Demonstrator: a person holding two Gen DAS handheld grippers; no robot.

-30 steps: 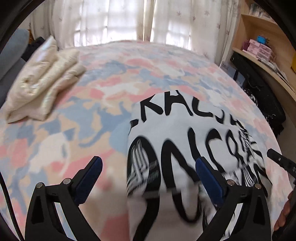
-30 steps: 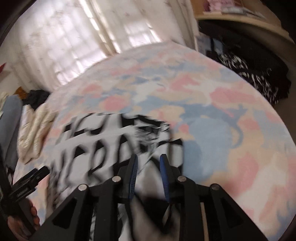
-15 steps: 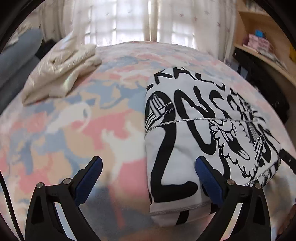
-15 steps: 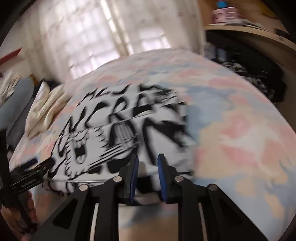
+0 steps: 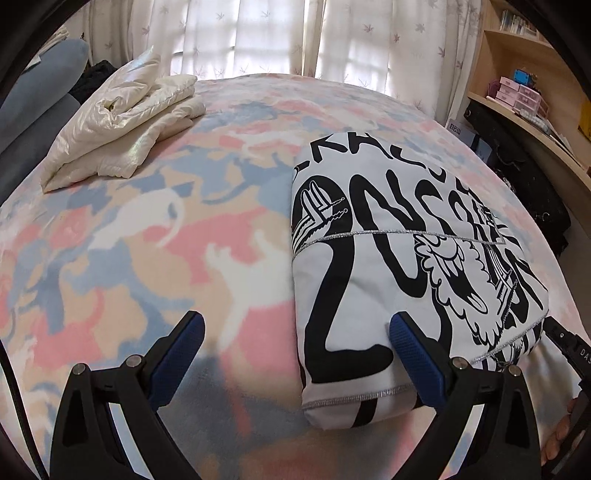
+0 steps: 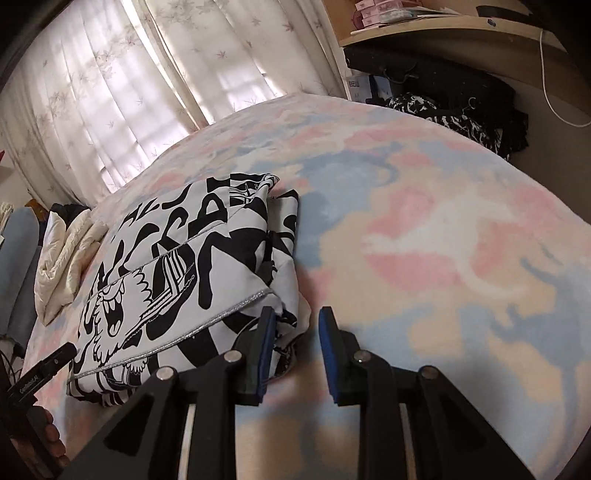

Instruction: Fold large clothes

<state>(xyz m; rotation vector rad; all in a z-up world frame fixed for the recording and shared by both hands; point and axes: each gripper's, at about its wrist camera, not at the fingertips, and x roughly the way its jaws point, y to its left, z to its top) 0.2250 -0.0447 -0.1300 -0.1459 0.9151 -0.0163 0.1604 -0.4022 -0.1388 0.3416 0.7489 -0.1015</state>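
we see white shirt with black letters (image 5: 388, 266) folded flat on bed (image 5: 155, 236), pink and blue blanket under it. our left gripper (image 5: 295, 350) jaws wide, nothing held, one blue finger over near edge of shirt. our right gripper (image 6: 297, 332) jaws narrow but opening, shirt corner just beside left finger, not pinched. cream jacket (image 5: 122, 122) folded near far corner of bed, well apart from shirt. curtains (image 5: 273, 33) behind bed.
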